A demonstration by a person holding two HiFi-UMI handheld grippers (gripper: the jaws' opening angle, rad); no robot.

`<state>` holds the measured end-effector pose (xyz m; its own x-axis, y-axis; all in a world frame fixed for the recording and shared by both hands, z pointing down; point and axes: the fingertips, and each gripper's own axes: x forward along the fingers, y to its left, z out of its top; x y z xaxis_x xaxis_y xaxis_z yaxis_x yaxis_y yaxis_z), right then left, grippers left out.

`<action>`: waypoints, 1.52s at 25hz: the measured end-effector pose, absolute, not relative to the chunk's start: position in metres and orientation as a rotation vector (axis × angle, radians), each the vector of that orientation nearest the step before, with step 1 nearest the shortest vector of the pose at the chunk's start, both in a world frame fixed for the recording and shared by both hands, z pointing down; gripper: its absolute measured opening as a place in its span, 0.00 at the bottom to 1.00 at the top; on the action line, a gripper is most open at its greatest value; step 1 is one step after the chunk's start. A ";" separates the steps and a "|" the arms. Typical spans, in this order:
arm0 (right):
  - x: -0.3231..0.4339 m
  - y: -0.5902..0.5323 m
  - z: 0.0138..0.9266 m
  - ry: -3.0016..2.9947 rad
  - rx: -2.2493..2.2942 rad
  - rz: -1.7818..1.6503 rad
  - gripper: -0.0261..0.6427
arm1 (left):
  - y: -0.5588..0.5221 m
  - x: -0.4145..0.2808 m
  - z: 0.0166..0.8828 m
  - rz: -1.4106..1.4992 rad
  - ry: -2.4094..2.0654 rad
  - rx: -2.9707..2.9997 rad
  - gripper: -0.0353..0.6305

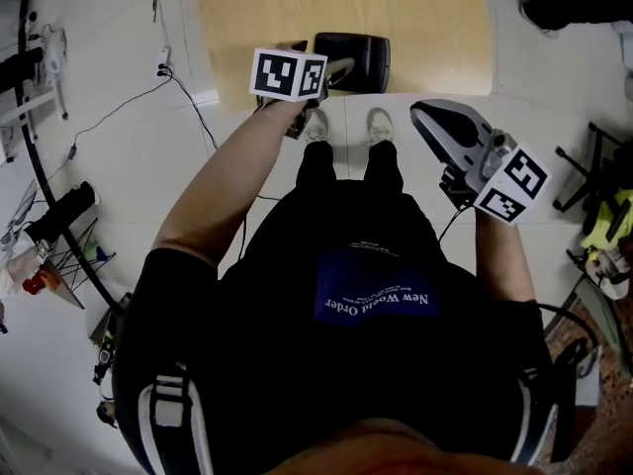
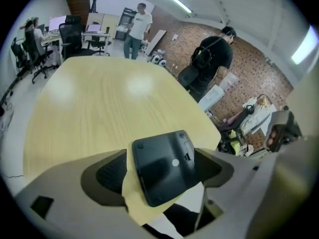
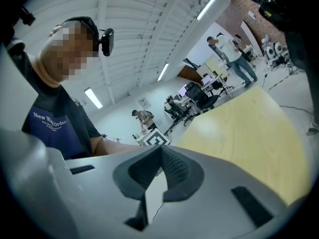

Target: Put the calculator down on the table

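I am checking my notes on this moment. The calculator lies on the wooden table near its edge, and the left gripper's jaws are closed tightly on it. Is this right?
Not quite. The left gripper has its jaws open: in the left gripper view they stand apart on either side of the calculator without pressing it. The rest holds: it lies on the wooden table near its edge.

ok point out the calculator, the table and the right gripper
calculator (image 2: 163,166): left gripper view, middle of its black casing
table (image 2: 94,108): left gripper view, bare wooden top
right gripper (image 3: 160,152): right gripper view, where its closed fingertips meet
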<state>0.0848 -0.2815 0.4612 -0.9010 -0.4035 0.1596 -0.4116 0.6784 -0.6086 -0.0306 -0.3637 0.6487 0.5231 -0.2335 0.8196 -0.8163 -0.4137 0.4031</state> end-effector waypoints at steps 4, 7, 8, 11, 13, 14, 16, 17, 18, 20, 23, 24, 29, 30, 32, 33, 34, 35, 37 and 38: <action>0.084 -0.286 0.444 -2.878 0.714 0.967 0.02 | -0.358 -0.021 0.574 0.496 -0.697 2.097 0.66; 0.082 -0.294 0.421 -2.906 0.724 0.868 0.02 | -0.351 -0.034 0.498 0.217 -0.589 2.244 0.66; 0.082 -0.293 0.411 -2.913 0.724 0.838 0.02 | -0.344 -0.041 0.474 0.143 -0.572 2.280 0.66; 0.083 -0.290 0.380 -2.933 0.724 0.738 0.02 | -0.321 -0.067 0.407 -0.044 -0.565 2.388 0.66; 0.084 -0.291 0.359 -2.949 0.726 0.655 0.02 | -0.306 -0.082 0.368 -0.138 -0.589 2.466 0.64; 0.084 -0.293 0.349 -2.958 0.726 0.606 0.02 | -0.300 -0.090 0.352 -0.184 -0.615 2.502 0.53; 0.081 -0.298 0.326 -2.976 0.722 0.496 0.02 | -0.293 -0.107 0.322 -0.287 -0.672 2.561 0.32; 0.079 -0.302 0.314 -2.985 0.721 0.444 0.02 | -0.291 -0.114 0.308 -0.340 -0.694 2.586 0.22; 0.077 -0.305 0.303 -2.993 0.721 0.402 0.02 | -0.288 -0.121 0.295 -0.387 -0.709 2.609 0.13; 0.072 -0.307 0.286 -3.004 0.720 0.344 0.02 | -0.280 -0.130 0.275 -0.449 -0.718 2.651 0.06; 0.064 -0.303 0.278 -3.008 0.719 0.307 0.02 | -0.267 -0.135 0.265 -0.450 -0.715 2.708 0.06; 0.062 -0.302 0.277 -3.010 0.717 0.303 0.02 | -0.265 -0.136 0.263 -0.448 -0.717 2.724 0.06; 0.052 -0.304 0.271 -3.021 0.714 0.307 0.02 | -0.262 -0.139 0.257 -0.465 -0.720 2.760 0.06; 0.053 -0.306 0.270 -3.023 0.725 0.310 0.02 | -0.262 -0.137 0.258 -0.455 -0.713 2.764 0.06; 0.054 -0.310 0.270 -3.018 0.761 0.301 0.02 | -0.261 -0.135 0.262 -0.431 -0.696 2.765 0.06; 0.055 -0.311 0.271 -3.010 0.780 0.292 0.02 | -0.261 -0.135 0.264 -0.424 -0.688 2.762 0.06; 0.056 -0.312 0.273 -3.001 0.795 0.285 0.02 | -0.261 -0.133 0.266 -0.420 -0.681 2.758 0.06; 0.057 -0.312 0.274 -2.994 0.804 0.282 0.02 | -0.261 -0.132 0.267 -0.417 -0.675 2.753 0.06; 0.059 -0.311 0.276 -2.985 0.809 0.286 0.02 | -0.262 -0.129 0.266 -0.409 -0.666 2.751 0.06; 0.059 -0.312 0.276 -2.982 0.810 0.289 0.02 | -0.263 -0.127 0.266 -0.403 -0.661 2.752 0.06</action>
